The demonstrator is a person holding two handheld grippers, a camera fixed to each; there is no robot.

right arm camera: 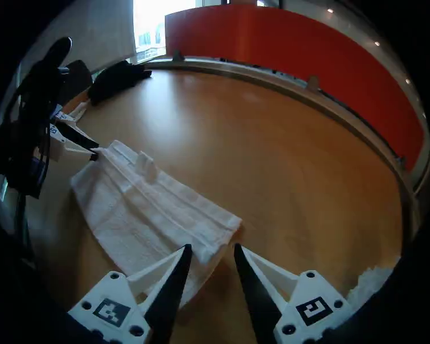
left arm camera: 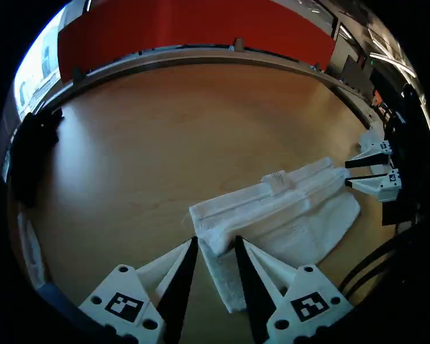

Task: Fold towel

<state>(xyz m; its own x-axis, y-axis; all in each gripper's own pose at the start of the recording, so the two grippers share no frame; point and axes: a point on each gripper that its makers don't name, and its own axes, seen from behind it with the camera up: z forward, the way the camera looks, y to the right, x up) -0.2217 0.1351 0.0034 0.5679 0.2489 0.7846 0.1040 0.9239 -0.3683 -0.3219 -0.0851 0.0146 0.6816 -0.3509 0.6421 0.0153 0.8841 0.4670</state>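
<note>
Your left hand-held gripper (left arm camera: 215, 241) has its two fingers spread. One corner of the white towel (left arm camera: 284, 212) lies in the gap between their black inner faces. Near the tips the cloth fills the gap. Lower down, bare wood shows beside the left finger, and a strip of towel runs under the right one.

Your right hand-held gripper (right arm camera: 211, 247) is spread in the same way at the opposite end. The towel's corner sits against its left finger, with wood showing in the rest of the gap.

In the left gripper view, that right gripper appears at the far end of the towel, with its fingertips on either side of the cloth's edge.

The towel lies flat on the wooden surface (left arm camera: 186, 132), folded into a long band with layered edges along one side. A small white tag (left arm camera: 279, 180) stands up from its upper fold.

Farther out, a dark bundle (right arm camera: 117, 77) rests near the surface's back edge. Another bit of white cloth (right arm camera: 370, 284) lies at the right rim in the right gripper view. A red panel (left arm camera: 186, 26) stands behind the surface.
</note>
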